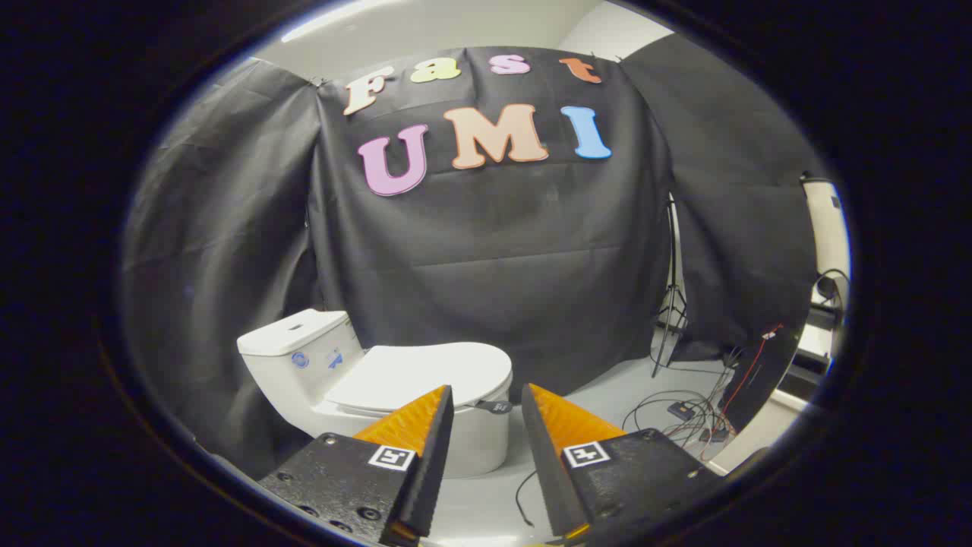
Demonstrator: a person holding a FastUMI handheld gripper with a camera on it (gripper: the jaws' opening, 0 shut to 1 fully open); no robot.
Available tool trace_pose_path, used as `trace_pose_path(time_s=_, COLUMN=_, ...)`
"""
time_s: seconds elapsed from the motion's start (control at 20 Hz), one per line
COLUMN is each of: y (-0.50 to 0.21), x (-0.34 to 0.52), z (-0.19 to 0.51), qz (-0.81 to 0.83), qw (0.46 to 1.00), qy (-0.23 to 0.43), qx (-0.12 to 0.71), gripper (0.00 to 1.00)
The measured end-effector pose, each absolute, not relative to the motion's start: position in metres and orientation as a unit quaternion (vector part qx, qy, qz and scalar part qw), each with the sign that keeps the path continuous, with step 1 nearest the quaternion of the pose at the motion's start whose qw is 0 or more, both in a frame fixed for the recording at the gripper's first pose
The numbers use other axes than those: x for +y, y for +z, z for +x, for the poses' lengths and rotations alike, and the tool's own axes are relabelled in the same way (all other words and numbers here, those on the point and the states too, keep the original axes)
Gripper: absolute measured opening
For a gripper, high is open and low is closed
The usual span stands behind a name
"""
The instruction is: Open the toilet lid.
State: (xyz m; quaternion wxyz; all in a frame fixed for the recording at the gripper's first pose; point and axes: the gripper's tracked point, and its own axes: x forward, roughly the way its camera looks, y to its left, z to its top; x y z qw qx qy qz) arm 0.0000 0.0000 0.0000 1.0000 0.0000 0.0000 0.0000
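A white toilet stands on the floor beyond my fingers, its tank toward the left. Its white lid lies flat and closed over the bowl. A small dark tab sticks out at the lid's front edge, just beyond the gap between my fingers. My gripper is open with nothing between its fingers, and it is held some way short of the toilet. The left fingertip overlaps the lid's front in the view.
Black cloth walls close in behind and to the left of the toilet. A tripod stand rises at the right. Loose cables and a small box lie on the pale floor right of the toilet.
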Motion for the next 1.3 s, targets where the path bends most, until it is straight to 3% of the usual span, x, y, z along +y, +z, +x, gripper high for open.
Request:
trace_pose_path(time_s=0.4, y=-0.016, x=-0.003, z=0.006, qz=0.064, qw=0.998, qy=0.006, qx=-0.004, gripper=0.6)
trace_pose_path(time_s=1.0, y=-0.035, x=-0.008, z=0.108, qz=0.27, qw=0.961, qy=0.061, qx=-0.011, gripper=0.59)
trace_pose_path(time_s=1.3, y=-0.08, x=-0.024, z=0.167, qz=0.381, qw=0.924, qy=0.009, qx=0.019, gripper=0.59)
